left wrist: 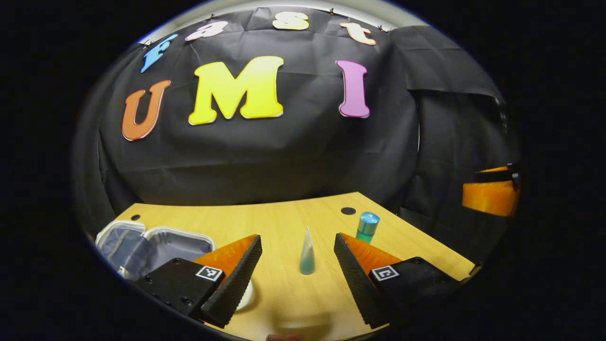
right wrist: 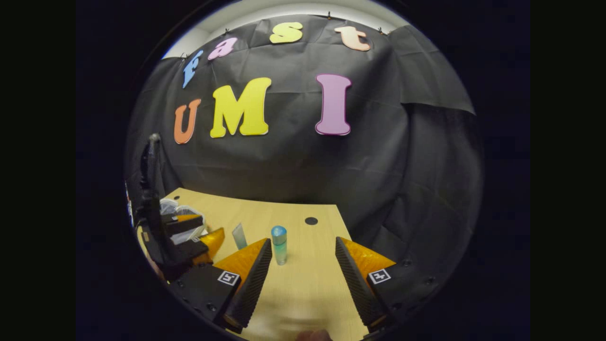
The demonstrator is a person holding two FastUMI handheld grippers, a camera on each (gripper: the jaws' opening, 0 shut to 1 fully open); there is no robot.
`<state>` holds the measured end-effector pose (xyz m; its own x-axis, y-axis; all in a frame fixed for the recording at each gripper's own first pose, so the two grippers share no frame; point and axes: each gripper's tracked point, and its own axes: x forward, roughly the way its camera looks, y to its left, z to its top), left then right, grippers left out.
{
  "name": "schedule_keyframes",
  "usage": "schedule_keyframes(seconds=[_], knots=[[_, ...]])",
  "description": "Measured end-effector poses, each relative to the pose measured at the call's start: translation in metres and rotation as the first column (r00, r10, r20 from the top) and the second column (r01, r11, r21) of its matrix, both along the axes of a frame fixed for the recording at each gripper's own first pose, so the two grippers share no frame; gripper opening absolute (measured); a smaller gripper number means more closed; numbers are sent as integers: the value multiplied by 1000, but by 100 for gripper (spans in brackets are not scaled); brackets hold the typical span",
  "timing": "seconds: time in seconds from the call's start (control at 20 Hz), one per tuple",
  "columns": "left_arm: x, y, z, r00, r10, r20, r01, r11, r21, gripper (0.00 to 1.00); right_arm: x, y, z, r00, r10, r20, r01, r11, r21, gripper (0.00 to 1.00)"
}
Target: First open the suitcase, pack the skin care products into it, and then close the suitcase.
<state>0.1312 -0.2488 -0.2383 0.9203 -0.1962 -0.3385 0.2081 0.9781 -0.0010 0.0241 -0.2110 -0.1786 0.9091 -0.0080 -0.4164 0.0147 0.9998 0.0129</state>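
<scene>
Suitcase [left wrist: 142, 244] lies open — packing comes next. Both grippers, left gripper [left wrist: 297, 258] and right gripper [right wrist: 303, 263], gape wide, empty. Left should close on the tube [left wrist: 307, 253] — upright, tippy.

Teal tube [left wrist: 307, 255], blue-capped green bottle [right wrist: 279, 245], tan wooden table [left wrist: 293, 218].

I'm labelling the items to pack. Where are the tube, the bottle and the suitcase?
tube [left wrist: 307, 258]: left gripper view, on its lower body.
bottle [right wrist: 279, 246]: right gripper view, on its middle.
suitcase [left wrist: 177, 244]: left gripper view, on the lining of its open half.
</scene>
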Motion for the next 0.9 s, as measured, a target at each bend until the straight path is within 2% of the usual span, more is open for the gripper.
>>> schedule_keyframes(seconds=[0.35,0.55,0.6,0.65,0.7,0.75,0.85,0.9], knots=[[45,-2,-83,992,70,-108,-68,997,23,98,-4,-29,-29,997,-15,-77,13,1000,-26,80],[54,-11,-118,981,49,-186,-40,998,49,94,4,-34,-33,996,-21,-83,19,1000,-18,80],[60,-12,-116,985,48,-167,-40,998,52,93,4,-36,-34,996,-22,-83,20,1000,-18,80],[64,-11,-119,985,53,-165,-41,997,72,96,3,-37,-34,996,-25,-83,23,1000,-16,80],[66,-11,-121,982,55,-181,-39,995,92,84,4,-38,-35,996,-27,-84,26,1000,-13,78],[65,-12,-125,978,56,-200,-38,995,96,77,5,-39,-36,996,-30,-85,29,999,-13,79],[65,-11,-131,971,63,-232,-41,994,100,73,9,-40,-37,995,-36,-89,35,999,-5,79],[63,-10,-134,965,68,-252,-44,994,100,63,10,-41,-39,995,-37,-90,37,999,0,80]])
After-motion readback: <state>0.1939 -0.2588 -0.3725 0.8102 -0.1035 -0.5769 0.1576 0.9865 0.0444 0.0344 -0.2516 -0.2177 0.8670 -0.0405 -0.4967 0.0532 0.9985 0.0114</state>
